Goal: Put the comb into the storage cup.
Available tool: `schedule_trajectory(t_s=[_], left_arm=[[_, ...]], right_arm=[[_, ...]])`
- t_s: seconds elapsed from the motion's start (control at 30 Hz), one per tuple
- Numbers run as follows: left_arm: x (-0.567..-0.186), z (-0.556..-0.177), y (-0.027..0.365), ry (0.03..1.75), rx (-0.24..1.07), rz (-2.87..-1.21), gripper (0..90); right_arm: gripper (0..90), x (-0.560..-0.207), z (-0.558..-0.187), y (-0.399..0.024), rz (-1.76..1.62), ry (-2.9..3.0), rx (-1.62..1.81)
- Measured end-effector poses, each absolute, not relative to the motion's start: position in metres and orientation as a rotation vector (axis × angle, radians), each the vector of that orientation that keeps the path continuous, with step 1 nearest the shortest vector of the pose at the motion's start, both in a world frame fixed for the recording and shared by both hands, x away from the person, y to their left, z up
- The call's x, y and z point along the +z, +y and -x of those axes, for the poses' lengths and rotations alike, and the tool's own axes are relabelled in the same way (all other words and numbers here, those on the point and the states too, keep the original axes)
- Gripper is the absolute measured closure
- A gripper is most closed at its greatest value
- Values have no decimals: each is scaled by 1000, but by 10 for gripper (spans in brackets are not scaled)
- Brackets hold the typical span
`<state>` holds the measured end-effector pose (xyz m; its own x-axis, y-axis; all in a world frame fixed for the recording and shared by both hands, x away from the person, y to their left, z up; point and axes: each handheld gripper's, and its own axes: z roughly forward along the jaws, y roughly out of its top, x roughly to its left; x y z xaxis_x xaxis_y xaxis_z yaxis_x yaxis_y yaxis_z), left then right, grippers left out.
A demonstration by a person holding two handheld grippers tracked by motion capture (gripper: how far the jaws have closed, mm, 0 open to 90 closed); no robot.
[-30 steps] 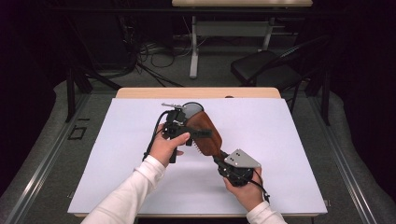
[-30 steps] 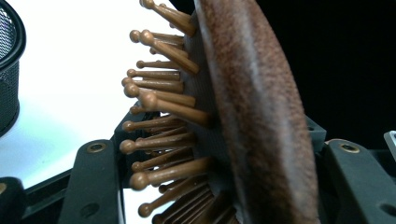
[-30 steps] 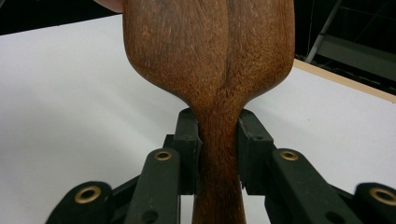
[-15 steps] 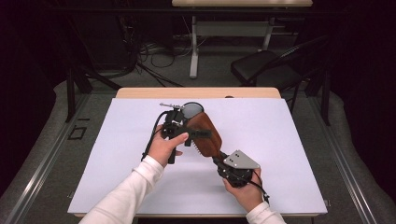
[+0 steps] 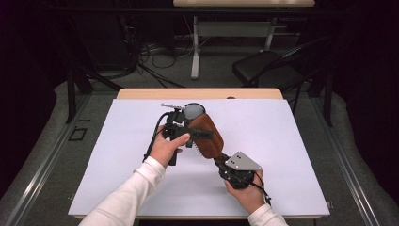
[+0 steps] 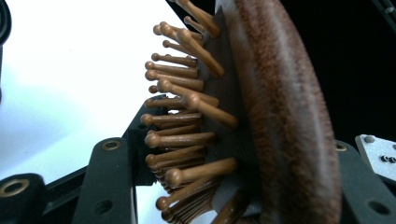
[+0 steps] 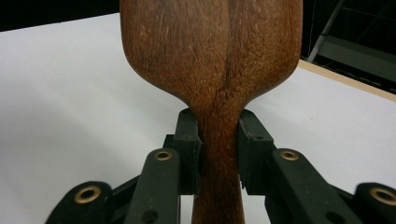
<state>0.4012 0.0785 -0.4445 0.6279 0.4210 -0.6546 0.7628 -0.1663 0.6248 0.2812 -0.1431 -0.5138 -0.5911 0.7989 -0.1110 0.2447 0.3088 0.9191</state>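
Note:
A brown wooden hairbrush (image 5: 208,134) is held off the white table sheet between both hands, its head toward the far side. My right gripper (image 5: 220,160) is shut on the brush's handle (image 7: 219,154), one pad on each side of the neck. My left gripper (image 5: 207,135) reaches across the brush head from the left. Its jaws have just been closing with the head between them. One jaw now meets the tips of the wooden bristles (image 6: 177,116) and the other lies against the smooth back (image 6: 289,121).
A white sheet (image 5: 291,155) covers the table, with a wooden strip (image 5: 244,93) at its far edge. A grey round disc (image 5: 193,110) shows just beyond the brush head. A dark chair (image 5: 268,66), table legs and cables stand on the floor behind.

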Motion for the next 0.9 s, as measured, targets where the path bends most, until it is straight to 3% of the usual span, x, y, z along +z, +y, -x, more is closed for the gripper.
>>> schedule_trajectory(t_s=[0.9], left_arm=[[-448,-404,77,1072,-457,-1764,487]], right_arm=[[693,-516,-285,-144,-953,2011,1291]])
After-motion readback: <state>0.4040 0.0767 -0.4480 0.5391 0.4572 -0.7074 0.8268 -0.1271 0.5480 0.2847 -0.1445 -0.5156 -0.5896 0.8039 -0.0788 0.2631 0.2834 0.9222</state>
